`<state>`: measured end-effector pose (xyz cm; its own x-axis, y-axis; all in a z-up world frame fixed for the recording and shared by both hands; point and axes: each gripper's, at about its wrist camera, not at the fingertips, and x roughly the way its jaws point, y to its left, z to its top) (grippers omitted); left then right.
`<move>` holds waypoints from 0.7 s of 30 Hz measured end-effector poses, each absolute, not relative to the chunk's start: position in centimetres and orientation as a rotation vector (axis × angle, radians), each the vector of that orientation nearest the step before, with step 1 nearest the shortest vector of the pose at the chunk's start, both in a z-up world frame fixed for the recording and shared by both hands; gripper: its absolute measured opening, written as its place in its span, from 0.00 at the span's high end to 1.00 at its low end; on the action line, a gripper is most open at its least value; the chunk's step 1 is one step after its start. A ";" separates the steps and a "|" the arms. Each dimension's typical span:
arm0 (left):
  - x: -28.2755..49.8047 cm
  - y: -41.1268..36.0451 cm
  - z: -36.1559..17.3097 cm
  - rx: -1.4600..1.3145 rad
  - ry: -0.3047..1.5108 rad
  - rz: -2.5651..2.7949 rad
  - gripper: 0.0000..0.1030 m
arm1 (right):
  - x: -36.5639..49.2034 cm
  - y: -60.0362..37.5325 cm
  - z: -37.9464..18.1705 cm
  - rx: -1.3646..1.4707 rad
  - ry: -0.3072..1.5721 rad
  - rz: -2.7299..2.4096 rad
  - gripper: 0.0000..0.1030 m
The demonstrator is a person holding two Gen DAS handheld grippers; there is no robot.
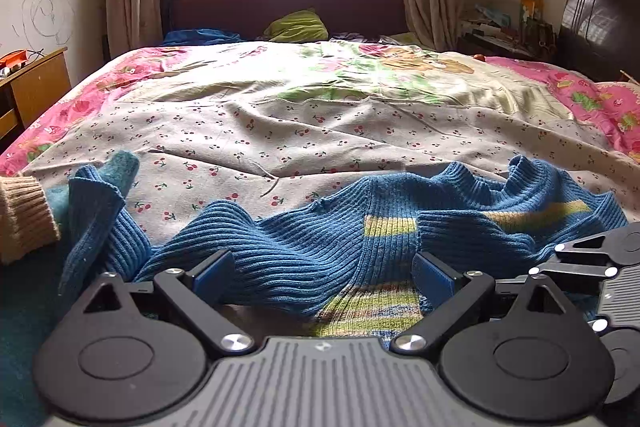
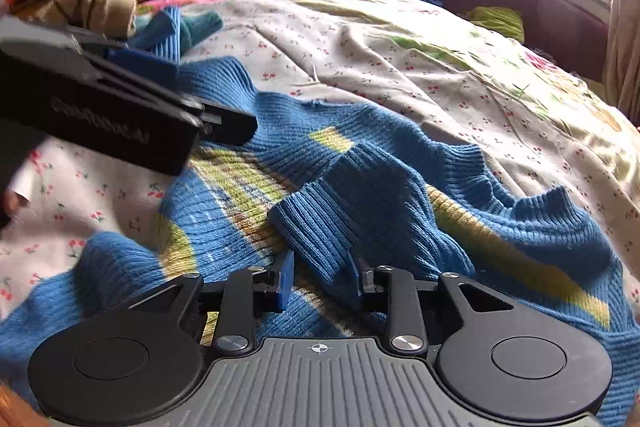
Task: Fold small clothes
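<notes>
A blue ribbed sweater (image 1: 320, 239) with yellow-green stripes lies rumpled on the near part of the bed; it also shows in the right wrist view (image 2: 380, 187). My left gripper (image 1: 324, 277) is open, its blue pads wide apart over a raised fold of the sweater. My right gripper (image 2: 320, 277) has its pads on either side of a folded sleeve cuff (image 2: 316, 227), with a gap still between them. The right gripper also shows in the left wrist view (image 1: 592, 259), and the left gripper in the right wrist view (image 2: 168, 87).
A cherry-print sheet (image 1: 300, 131) covers the bed, with a pink floral quilt (image 1: 592, 95) beyond. A tan knit and a teal garment (image 1: 120, 167) lie at the left. A wooden desk (image 1: 36, 83) stands left, a headboard (image 1: 288, 7) and window behind.
</notes>
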<state>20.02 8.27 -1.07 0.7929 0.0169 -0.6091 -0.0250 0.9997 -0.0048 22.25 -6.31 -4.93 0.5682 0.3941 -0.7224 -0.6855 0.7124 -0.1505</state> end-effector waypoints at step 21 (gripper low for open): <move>22.9 4.5 -3.7 0.000 0.674 -0.073 0.00 | 20.2 -15.7 -0.2 -0.170 0.696 0.509 0.84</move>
<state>22.87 4.54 -3.73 0.7791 -0.0679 -0.6231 0.0678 0.9974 -0.0240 20.22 -15.71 -0.24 0.6516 0.3904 -0.6504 -0.5015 0.8650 0.0167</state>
